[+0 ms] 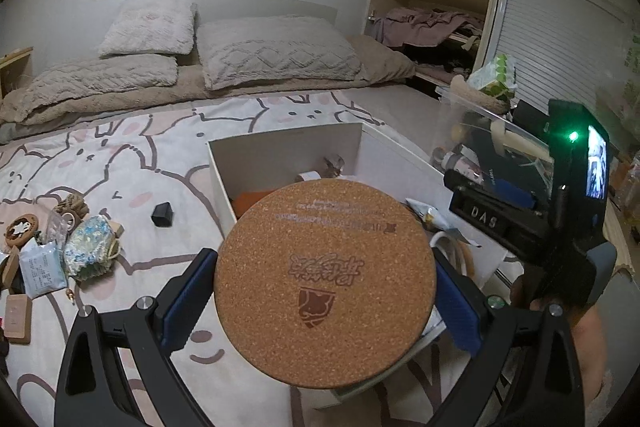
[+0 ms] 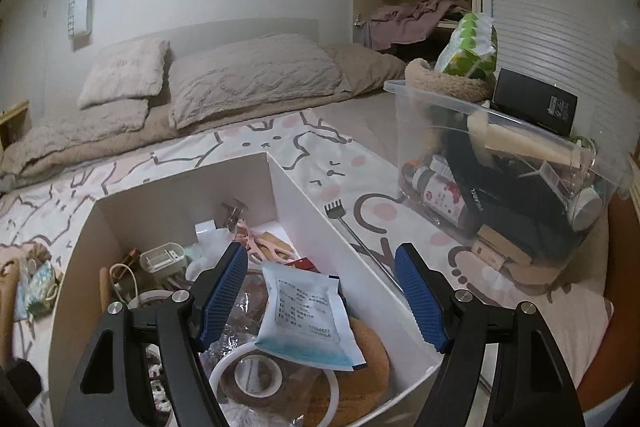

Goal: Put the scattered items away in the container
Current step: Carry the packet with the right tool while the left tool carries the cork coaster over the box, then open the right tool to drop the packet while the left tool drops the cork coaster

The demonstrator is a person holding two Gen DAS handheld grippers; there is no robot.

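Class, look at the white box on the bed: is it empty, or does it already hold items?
Already holding items. The right wrist view shows the white box containing a sealed packet, a tape roll and other small things.

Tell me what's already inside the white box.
In the white box: a sachet on top, tape roll, white ring, pink scissors, small white case. Whatever lies beneath the pile is covered.

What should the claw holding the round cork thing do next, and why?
Probably move it a little forward over the white box and let go. The left claw is gripping the cork coaster by its edges, already partly above the box. The right claw is open above a mask packet that already lies in the box, so that spot looks taken.
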